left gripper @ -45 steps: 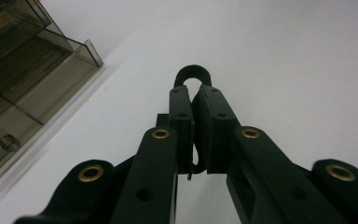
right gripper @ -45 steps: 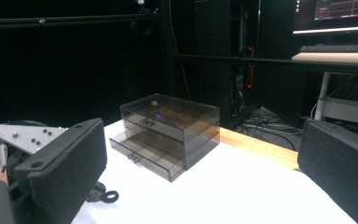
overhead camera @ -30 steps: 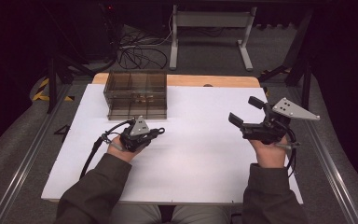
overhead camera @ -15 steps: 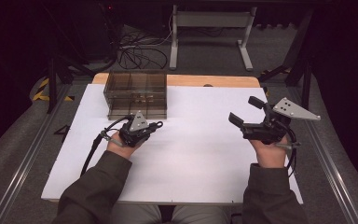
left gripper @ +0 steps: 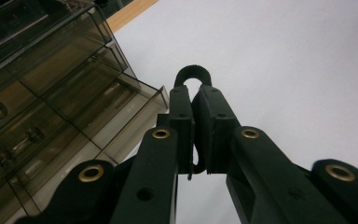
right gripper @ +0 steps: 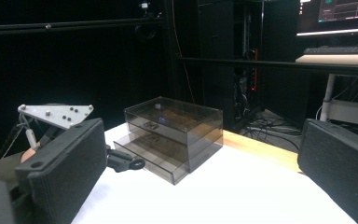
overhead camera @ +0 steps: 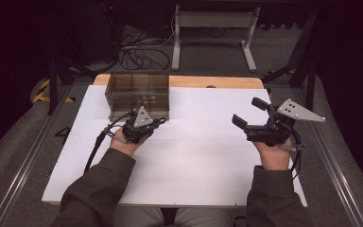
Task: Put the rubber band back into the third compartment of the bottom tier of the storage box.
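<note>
A smoked clear drawer box [overhead camera: 137, 94] stood at the upper left of the white table [overhead camera: 203, 156] in the high view, with its lower drawer [right gripper: 154, 156] pulled partly out. The left gripper [overhead camera: 157, 121] sat just below the box in frame, its jaws pressed together on nothing, tips beside the open drawer. At right of frame, well apart, the right gripper [overhead camera: 248, 113] hung with jaws spread wide and empty

Smoky translucent brown drawer box [overhead camera: 137, 94], white table sheet [overhead camera: 194, 156], black grippers, grey plate [overhead camera: 298, 110], olive sleeves [overhead camera: 94, 194]
</note>
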A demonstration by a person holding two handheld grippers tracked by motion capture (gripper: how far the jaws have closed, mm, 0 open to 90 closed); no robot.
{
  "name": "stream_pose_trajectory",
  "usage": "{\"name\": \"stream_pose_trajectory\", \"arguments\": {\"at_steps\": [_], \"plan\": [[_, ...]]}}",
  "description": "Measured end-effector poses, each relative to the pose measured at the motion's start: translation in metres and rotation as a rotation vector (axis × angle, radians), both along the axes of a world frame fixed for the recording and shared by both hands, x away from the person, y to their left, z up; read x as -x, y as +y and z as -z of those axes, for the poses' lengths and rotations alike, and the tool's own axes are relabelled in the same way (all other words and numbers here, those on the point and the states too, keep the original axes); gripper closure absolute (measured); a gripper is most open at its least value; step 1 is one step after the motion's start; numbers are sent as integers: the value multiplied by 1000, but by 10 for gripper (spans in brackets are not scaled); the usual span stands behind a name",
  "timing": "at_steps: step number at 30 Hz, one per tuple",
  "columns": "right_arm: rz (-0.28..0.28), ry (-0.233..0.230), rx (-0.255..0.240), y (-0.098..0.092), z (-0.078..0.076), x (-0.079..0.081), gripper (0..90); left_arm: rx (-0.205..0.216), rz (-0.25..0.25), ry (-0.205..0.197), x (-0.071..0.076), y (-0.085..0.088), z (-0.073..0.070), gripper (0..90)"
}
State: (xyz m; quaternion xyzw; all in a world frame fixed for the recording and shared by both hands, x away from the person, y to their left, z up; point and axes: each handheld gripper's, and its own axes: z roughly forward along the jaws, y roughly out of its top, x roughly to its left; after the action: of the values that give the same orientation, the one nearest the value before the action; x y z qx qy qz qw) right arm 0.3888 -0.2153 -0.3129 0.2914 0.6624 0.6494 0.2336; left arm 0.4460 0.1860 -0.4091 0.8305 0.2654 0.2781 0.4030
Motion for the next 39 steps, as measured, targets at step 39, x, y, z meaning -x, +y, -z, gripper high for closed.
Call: {"name": "stream_pose_trajectory", "arguments": {"at_steps": [39], "plan": [[-3, -10, -14, -5, -1, 0, 19, 115, -156, -14, -49, 3, 11, 840]]}}
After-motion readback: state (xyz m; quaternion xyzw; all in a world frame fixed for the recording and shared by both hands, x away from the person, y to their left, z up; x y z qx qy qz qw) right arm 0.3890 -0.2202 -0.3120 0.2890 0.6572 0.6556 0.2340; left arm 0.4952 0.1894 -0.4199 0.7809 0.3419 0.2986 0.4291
